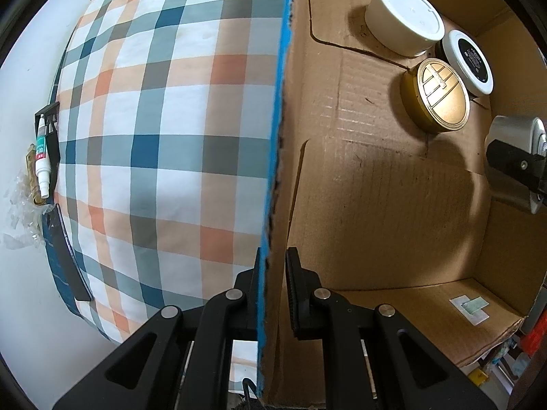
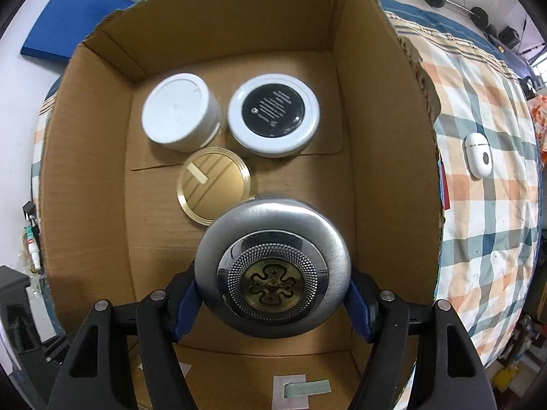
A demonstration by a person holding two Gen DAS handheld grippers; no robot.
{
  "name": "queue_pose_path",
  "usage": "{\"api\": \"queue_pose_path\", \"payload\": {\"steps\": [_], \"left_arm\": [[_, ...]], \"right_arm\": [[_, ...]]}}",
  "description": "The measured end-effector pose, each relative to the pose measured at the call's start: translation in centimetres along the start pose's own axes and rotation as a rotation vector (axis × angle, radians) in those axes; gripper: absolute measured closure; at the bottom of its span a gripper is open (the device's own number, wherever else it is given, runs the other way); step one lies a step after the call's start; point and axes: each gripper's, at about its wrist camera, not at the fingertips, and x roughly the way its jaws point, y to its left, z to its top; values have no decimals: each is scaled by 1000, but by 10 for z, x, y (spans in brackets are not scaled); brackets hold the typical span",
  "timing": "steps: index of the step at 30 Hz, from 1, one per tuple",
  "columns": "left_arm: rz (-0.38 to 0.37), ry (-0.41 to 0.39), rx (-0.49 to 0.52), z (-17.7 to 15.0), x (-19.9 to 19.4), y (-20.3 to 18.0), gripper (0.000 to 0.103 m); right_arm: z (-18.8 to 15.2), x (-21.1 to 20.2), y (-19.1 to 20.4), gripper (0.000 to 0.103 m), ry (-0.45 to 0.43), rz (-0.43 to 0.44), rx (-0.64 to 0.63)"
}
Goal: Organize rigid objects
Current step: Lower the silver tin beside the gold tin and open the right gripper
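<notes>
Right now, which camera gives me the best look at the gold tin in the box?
The right wrist view: the gold tin lies face-up near centre, only its near edge hidden behind the silver tin in the right gripper. The left wrist view shows it whole but obliquely, distorted.

The right gripper (image 2: pixel 273 294) clamps a silver tin (image 2: pixel 273 263) above the cardboard box (image 2: pixel 85 171).

Bright soft daylight, fisheye-warped edges, sharp focus
</notes>
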Motion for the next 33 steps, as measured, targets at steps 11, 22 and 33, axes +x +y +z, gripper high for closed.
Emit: {"api": "queue_pose_path", "payload": {"steps": [11, 22, 33], "left_arm": [[0, 0, 5, 3, 0, -1, 95], [0, -1, 1, 3, 0, 0, 95], [2, 0, 2, 3, 0, 1, 95]], "right_arm": [[7, 8, 12, 28, 29, -43, -8], [8, -14, 9, 4, -8, -34, -3], [-11, -68, 6, 0, -103, 9, -32]]}}
